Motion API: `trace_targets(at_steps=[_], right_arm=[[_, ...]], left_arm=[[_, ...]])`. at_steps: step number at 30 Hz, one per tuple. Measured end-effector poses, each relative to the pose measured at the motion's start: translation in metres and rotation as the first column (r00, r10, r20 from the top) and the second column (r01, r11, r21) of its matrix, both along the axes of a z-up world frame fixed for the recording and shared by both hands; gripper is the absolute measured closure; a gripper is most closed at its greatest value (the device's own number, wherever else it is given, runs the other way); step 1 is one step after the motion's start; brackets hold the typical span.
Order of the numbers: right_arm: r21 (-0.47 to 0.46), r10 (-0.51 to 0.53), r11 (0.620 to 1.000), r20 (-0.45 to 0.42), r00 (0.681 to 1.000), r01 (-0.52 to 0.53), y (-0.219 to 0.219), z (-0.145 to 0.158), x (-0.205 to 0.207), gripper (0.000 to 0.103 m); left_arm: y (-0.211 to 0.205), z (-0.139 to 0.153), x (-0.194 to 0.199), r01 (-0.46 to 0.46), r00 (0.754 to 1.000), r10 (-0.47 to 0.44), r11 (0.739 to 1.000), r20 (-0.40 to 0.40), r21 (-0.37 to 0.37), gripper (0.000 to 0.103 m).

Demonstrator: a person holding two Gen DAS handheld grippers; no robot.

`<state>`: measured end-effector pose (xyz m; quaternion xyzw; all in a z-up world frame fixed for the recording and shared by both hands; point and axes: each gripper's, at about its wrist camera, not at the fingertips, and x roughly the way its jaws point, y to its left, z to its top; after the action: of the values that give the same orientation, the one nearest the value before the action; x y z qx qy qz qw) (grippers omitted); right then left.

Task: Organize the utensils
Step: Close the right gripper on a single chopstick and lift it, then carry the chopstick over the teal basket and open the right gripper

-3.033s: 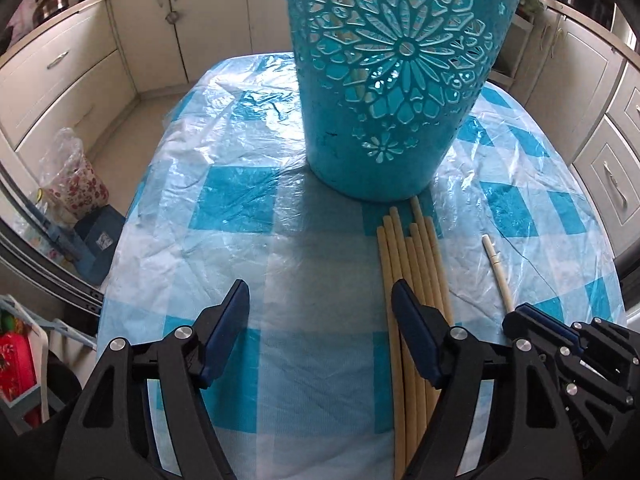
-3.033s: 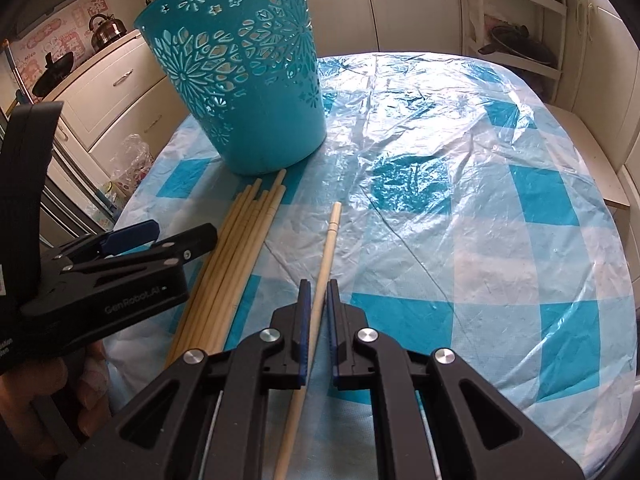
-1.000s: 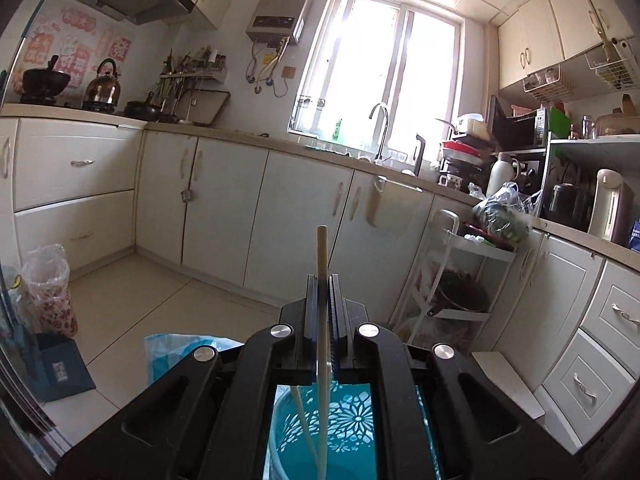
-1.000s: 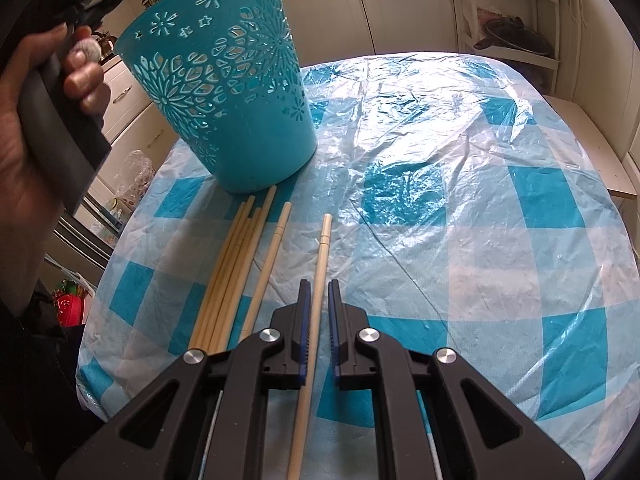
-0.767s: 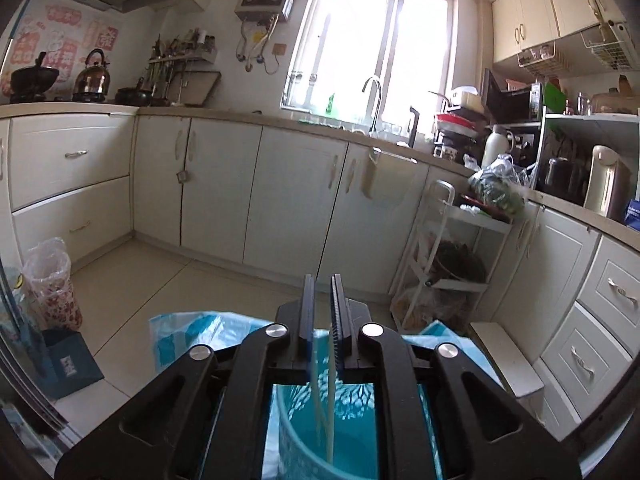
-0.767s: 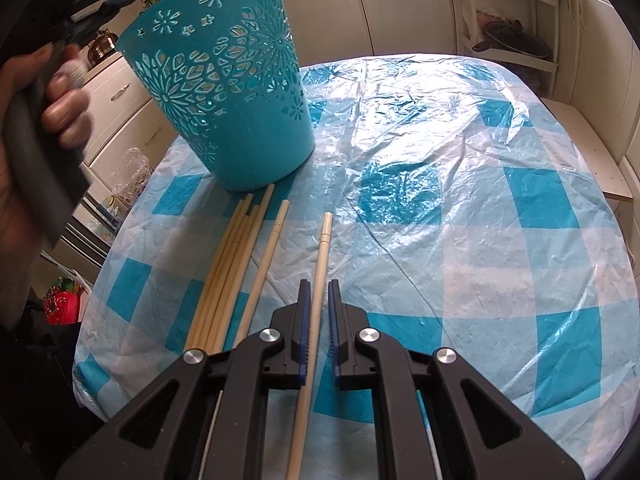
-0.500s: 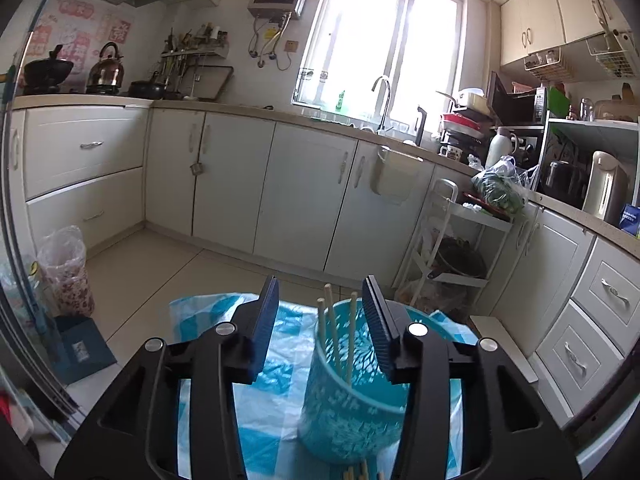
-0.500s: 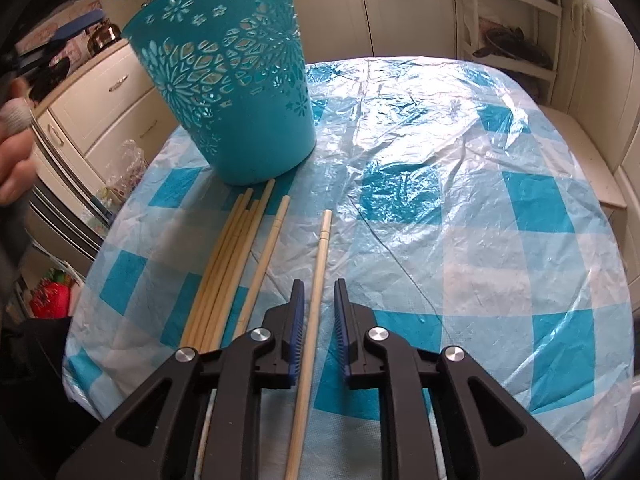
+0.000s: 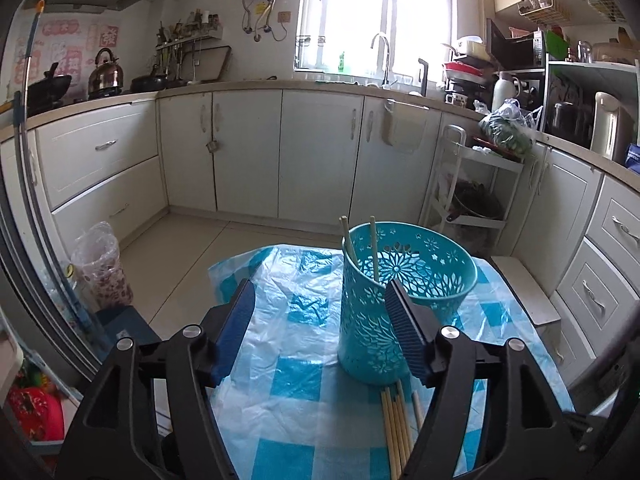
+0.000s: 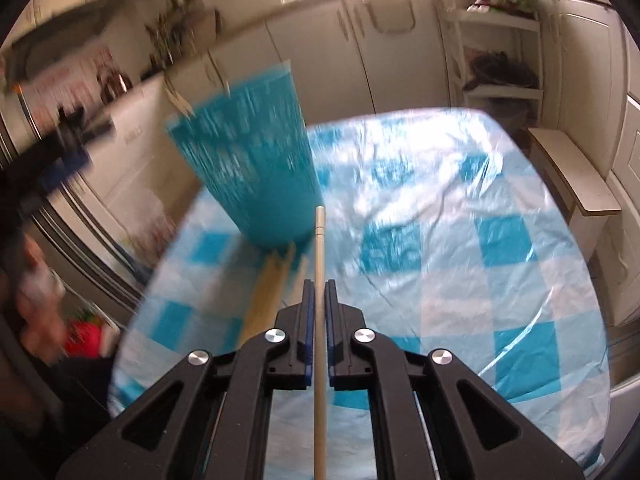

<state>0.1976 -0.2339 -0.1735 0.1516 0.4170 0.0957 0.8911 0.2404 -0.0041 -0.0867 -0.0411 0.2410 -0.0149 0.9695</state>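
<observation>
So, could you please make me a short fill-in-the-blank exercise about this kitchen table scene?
1. The left claw is ____.
2. The right claw is shut on one ____.
3. The number of chopsticks standing in the turquoise basket is ____.
4. The other chopsticks lie on the checked ____.

Missing words: open; chopstick; two; tablecloth
</observation>
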Motion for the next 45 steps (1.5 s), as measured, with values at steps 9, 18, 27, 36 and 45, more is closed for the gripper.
trace_targets(at_steps=[9, 18, 27, 36, 45], right_arm=[[0.14, -0.04, 0.99, 0.186, 0.982, 0.014, -0.006, 0.062, 0.007, 0.097], [0.24, -0.13, 0.97, 0.444, 0.886, 0.022, 0.01, 0.13, 0.068, 0.097], [0.225, -0.204, 0.969, 0.511, 0.835, 0.099, 0.032, 0.121, 0.136, 0.097], [0.16, -0.173, 0.981, 0.442, 0.88, 0.113, 0.051, 0.08, 0.151, 0.097], [0.095, -0.098, 0.993, 0.398, 0.912, 0.066, 0.057, 0.067, 0.126, 0.092]], left_arm=[[-0.005, -0.001, -0.008, 0.015, 1.0, -0.015, 1.0, -0.02, -0.009, 0.029], [0.005, -0.023, 0.0, 0.011, 0.999, -0.013, 0.999, -0.035, -0.051, 0.023], [0.018, -0.051, 0.013, -0.002, 0.998, -0.004, 0.995, -0.059, -0.1, 0.021], [0.019, -0.058, 0.02, -0.002, 0.997, -0.007, 0.994, -0.082, -0.11, 0.021], [0.02, -0.061, 0.021, -0.012, 0.995, 0.003, 0.995, -0.097, -0.1, 0.017]])
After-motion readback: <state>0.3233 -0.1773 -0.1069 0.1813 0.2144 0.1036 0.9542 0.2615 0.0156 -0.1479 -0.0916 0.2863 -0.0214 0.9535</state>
